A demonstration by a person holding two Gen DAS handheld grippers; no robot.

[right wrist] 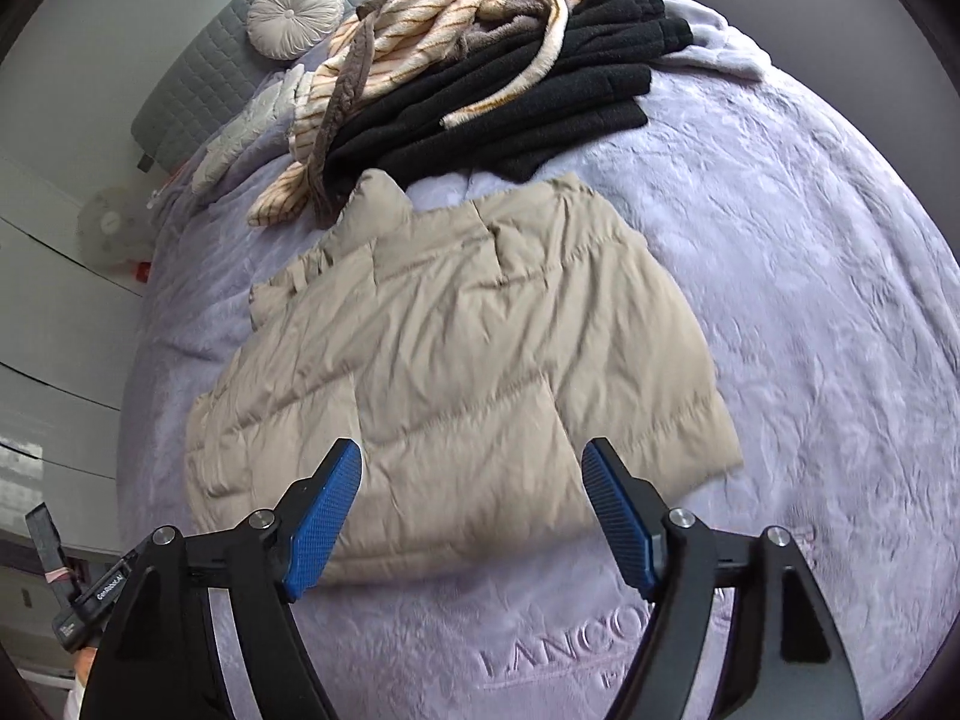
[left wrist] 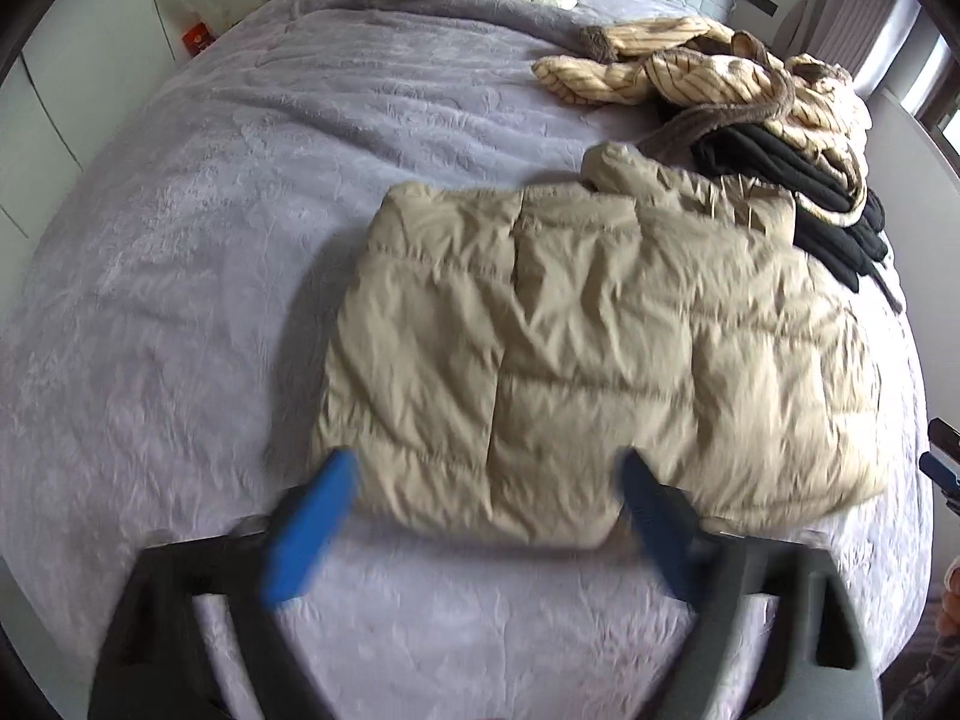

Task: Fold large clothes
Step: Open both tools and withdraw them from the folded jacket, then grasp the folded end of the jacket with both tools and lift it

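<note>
1. A beige puffer jacket (left wrist: 576,354) lies flat on a bed (left wrist: 198,252) covered with a lilac plush blanket. It is already folded into a compact rectangle, its collar pointing toward the headboard.

2. The left gripper (left wrist: 483,474) hovers above the jacket's near edge. Its blue pads stand wide apart and hold nothing. No fabric is pinched between them.

3. The right gripper (right wrist: 474,468) hovers over the same near edge, further along it. Its jaws are also spread well apart and empty.

4. Judged from this, the jacket's fold looks finished and both claws have let go. Some wrinkles and a slightly raised collar remain.

5. Beyond the jacket's collar sits a heap of clothes (right wrist: 480,60): a cream striped fleece piece on black garments. The heap looks unfolded, so it is probably the work left. The jacket's far corner lies just beside the black cloth.

6. To the jacket's left, seen from the left gripper, the blanket is bare and wide, offering room to spread the next garment. On the jacket's other side, the bed's edge is near.

7. A round cushion (right wrist: 295,12) rests by the headboard, well apart from the jacket.
</note>
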